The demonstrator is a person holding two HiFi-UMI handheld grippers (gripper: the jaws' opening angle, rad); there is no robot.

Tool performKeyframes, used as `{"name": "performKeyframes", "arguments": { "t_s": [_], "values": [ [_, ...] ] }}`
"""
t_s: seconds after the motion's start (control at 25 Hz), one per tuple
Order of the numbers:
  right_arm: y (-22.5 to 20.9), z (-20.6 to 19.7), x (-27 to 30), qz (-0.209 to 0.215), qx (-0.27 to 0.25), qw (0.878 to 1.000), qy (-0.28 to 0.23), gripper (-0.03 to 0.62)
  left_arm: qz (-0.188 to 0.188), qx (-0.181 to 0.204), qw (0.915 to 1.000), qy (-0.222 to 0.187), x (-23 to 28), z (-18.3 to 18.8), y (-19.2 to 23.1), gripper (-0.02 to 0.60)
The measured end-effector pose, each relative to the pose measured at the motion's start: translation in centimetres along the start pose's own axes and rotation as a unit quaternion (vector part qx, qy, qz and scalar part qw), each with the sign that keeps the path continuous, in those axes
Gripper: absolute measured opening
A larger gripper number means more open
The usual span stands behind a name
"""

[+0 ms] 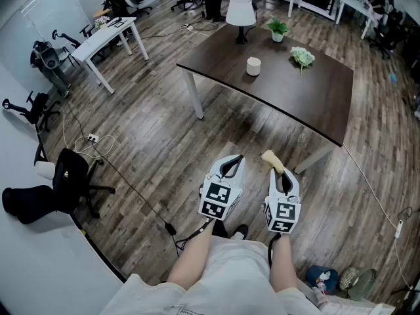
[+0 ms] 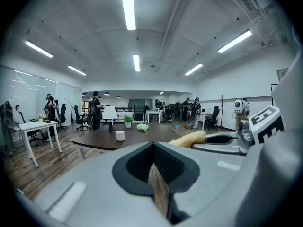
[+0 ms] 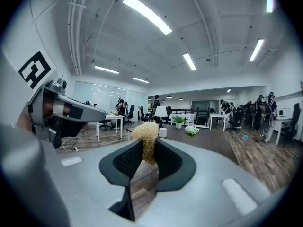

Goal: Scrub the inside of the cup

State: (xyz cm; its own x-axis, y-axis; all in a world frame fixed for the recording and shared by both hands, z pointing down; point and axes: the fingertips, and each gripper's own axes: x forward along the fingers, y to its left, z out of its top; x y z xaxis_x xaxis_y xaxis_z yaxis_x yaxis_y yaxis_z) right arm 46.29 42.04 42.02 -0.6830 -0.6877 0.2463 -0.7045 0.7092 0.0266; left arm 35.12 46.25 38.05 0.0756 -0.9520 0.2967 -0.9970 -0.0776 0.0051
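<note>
While the one white cylindrical cup [image 1: 253, 65] stands on the dark brown bench [image 1: 315, 97], both tongs hang well apart from it over the wood plank floor [image 1: 151, 143]. The left tongs [image 2: 154, 169] are closed with nothing between them. The right tongs [image 3: 148, 150] are clamped on one yellow fibrous scrubber [image 3: 147, 135]. One white lamp [image 1: 240, 12], one potted plant [image 1: 277, 28] and one bunch of pale flowers [image 1: 302, 56] share the bench near the cup.

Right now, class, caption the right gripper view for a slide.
Right gripper shut on a pale yellow fibrous scrubber, white cylindrical cup ahead on a dark brown table.
</note>
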Motion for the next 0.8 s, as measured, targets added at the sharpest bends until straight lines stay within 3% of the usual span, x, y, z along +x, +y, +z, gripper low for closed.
{"name": "performKeyframes", "arguments": {
  "t_s": [0.32, 0.64, 0.8],
  "values": [
    [-1.0, 0.1, 1.8, 0.007, 0.004, 1.000, -0.004, 0.098, 0.000, 0.007, 1.0000, 0.006, 1.4, -0.6, 0.3, 0.000],
    [-1.2, -1.1, 4.2, 0.015, 0.052, 0.999, 0.007, 0.107, 0.009, -0.027, 0.9989, 0.036, 2.0, -3.2, 2.5, 0.000],
    [-1.4, -0.7, 7.0, 0.011, 0.051, 0.999, 0.009, 0.109, 0.008, -0.038, 0.9985, 0.040, 3.9, -2.8, 5.3, 0.000]
  ]
}}
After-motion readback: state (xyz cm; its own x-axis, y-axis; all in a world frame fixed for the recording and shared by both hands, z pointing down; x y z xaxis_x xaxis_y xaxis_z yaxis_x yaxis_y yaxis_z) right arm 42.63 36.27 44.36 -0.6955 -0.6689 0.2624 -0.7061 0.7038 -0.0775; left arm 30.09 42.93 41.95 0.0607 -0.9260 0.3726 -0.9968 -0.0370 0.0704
